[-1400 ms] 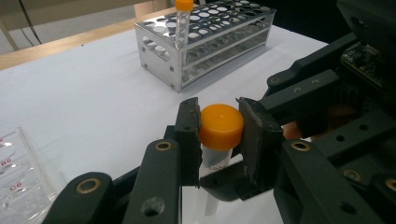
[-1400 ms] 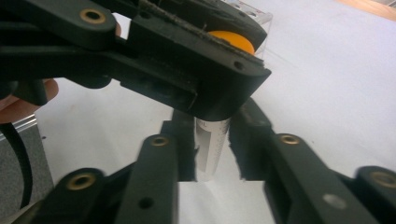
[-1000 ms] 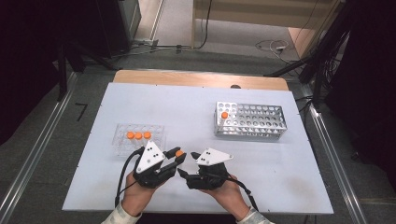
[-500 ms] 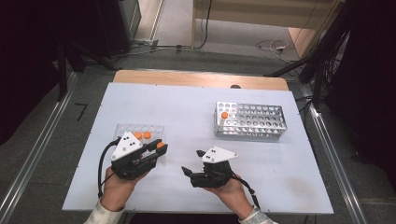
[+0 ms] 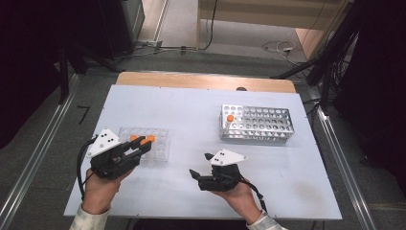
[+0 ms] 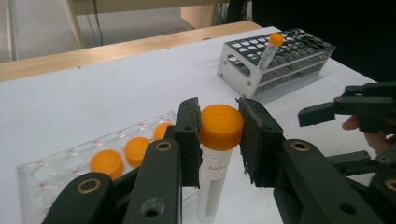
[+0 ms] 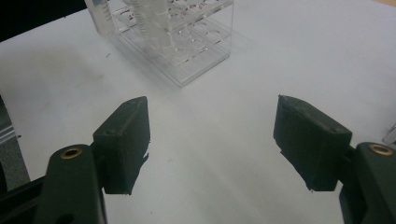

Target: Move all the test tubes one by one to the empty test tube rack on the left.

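Left gripper is clamped on the orange cap of a tube, held upright right by the clear rack, which has a few capped tubes in it. Right gripper hangs wide open over bare table, holding nothing. Further back, the metal rack has just one tube in it, so I'd guess the transfer's barely started, with most of it left.
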